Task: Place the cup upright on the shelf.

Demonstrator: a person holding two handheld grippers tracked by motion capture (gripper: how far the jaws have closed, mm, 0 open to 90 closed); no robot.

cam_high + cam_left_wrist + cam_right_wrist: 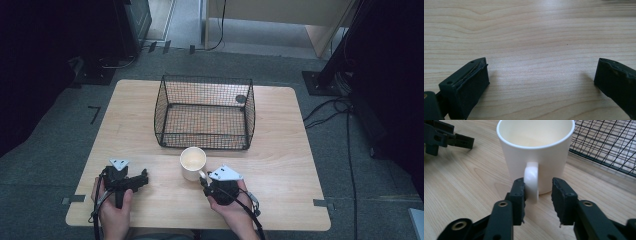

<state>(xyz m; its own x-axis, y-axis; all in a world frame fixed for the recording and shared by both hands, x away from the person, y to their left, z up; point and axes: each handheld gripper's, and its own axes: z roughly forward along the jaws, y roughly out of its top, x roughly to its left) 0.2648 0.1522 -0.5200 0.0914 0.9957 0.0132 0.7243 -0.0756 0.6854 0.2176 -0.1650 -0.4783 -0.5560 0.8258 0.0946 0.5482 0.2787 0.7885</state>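
I've got my right gripper (538,192) straddling the handle (531,181) of the white mug (536,152), which stands upright on the wooden table (280,165) just ahead of the jaws: one pad touches the handle's side, the other stands a little clear, so it's no firm clamp. The black wire basket (205,112) sits just beyond the mug. Off to the mug's far side my left gripper (145,177) rests low over bare wood, jaws spread wide with nothing between them.
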